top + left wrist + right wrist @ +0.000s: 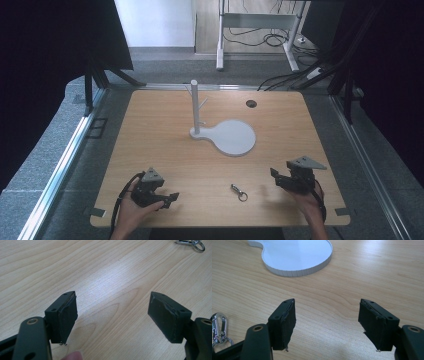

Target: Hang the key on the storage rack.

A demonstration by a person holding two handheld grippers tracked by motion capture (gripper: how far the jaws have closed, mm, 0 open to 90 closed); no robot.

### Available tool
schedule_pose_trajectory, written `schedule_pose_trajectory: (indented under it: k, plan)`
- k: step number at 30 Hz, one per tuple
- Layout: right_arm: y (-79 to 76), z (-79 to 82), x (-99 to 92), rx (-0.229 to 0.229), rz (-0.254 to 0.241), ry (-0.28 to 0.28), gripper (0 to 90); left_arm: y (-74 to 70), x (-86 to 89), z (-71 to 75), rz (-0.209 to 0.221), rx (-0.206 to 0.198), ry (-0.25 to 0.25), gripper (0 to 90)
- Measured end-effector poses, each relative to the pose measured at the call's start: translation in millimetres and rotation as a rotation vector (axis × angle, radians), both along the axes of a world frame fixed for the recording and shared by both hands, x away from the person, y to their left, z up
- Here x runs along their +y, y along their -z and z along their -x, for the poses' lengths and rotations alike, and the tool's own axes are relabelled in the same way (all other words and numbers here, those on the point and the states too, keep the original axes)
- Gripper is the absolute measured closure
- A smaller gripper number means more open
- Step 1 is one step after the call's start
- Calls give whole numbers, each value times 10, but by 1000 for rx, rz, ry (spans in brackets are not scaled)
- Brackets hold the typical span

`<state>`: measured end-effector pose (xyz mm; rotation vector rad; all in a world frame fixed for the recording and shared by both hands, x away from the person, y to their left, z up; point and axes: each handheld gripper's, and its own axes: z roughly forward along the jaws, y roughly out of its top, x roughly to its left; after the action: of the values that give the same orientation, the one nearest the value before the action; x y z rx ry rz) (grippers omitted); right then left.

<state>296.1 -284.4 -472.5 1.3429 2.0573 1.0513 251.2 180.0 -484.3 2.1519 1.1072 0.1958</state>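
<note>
- The keyring clip (pixel 238 191) is a small silver metal piece: a short snap-hook body with a round ring at one end. In the right gripper view its shiny hook and ring (pixel 219 328) show at the left edge; in the left gripper view the ring end (pixel 193 243) shows at the top right corner.
- It lies flat on the wooden bench (pixel 150 130), near the front edge, between the two claws and apart from both; nothing touches it.
- The left claw (pixel 170 199) rests low at the front left of the bench, held in a hand, its jaws spread wide with bare wood between them (pixel 112 315).
- The right claw (pixel 274 176) sits at the front right, also released, its jaws standing wide apart over bare wood (pixel 327 320).
- Farther back, near the middle of the bench, stands a white stand (pixel 195 107): an upright post with thin pegs, on a flat rounded base plate (pixel 235 137). The plate's rim shows at the top of the right gripper view (pixel 294 272).
- Between the clip and the base plate the wood lies open, and so does the stretch on either side of the clip towards each claw.
- A small dark round hole (pixel 251 103) sits near the far right part of the bench top.
- Count: one clip, one stand, two claws, two hands.
</note>
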Motion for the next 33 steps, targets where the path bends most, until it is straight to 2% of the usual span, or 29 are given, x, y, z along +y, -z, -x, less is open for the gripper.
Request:
schedule_pose_trajectory:
  k: [5, 10, 14, 17, 22, 26, 30, 33]
  plan:
    - [-6, 6, 4, 8, 10, -11, 310, -15, 27, 0, 7, -8, -12, 241]
    - [-42, 12, -12, 23, -3, -20, 307, -17, 31, -3, 33, 9, -13, 245]
    - [-59, 13, 0, 30, 9, -32, 303, -25, 27, 1, 44, 7, -20, 242]
    - [-107, 14, 8, 34, 25, -44, 311, -42, 38, 5, 56, 2, -23, 243]
    - [-210, 29, 32, 30, 33, -69, 355, -86, 89, 10, 101, -7, -33, 242]
    - [-259, 12, 54, 45, 65, -90, 377, -97, 96, 17, 107, -10, -31, 242]
    - [-325, 10, 61, 50, 56, -103, 389, -112, 82, 27, 108, -15, -20, 243]
    - [-415, 9, 102, 61, 71, -131, 414, -117, 76, 35, 107, -18, -14, 243]
